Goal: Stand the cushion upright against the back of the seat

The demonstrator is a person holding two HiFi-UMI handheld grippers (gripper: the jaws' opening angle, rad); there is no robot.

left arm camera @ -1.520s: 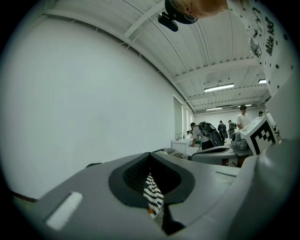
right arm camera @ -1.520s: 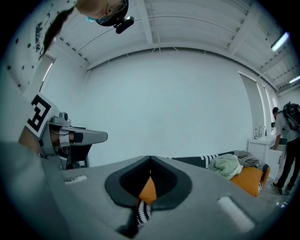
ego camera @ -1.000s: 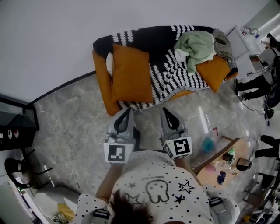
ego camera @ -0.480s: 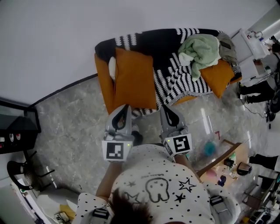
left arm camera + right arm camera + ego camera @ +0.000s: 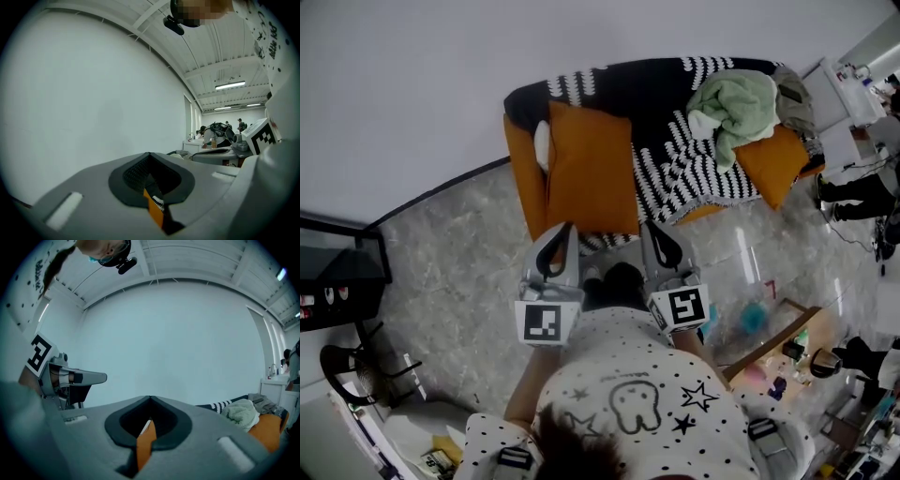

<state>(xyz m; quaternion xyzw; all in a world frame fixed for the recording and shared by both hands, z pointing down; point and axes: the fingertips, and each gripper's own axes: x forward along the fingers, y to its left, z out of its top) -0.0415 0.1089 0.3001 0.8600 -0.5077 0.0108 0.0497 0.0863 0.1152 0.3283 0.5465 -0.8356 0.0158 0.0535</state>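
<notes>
Before the sofa [image 5: 521,178], a person in a star-printed shirt holds the left gripper [image 5: 568,232] and the right gripper [image 5: 650,231] side by side. Both point level at the front edge of the seat. Each has its jaws drawn together at the tips with nothing held between them, and neither touches the sofa.

Just beyond the tips, the orange cushion [image 5: 589,169] lies along the sofa's left end, reaching from the backrest to the seat's front edge. It is tilted rather than standing against the back. A white pillow [image 5: 540,145] peeks out between the cushion and the sofa's left arm.

A black-and-white striped blanket [image 5: 675,164] covers the middle of the sofa and its backrest. A heap of green cloth [image 5: 733,101] sits on the blanket toward the sofa's right end. A second orange cushion [image 5: 769,165] leans at that end.

The sofa backs onto a plain white wall [image 5: 412,84] and stands on a grey marbled floor [image 5: 450,258]. A low wooden table [image 5: 773,330] with small items stands off its front right corner.
</notes>
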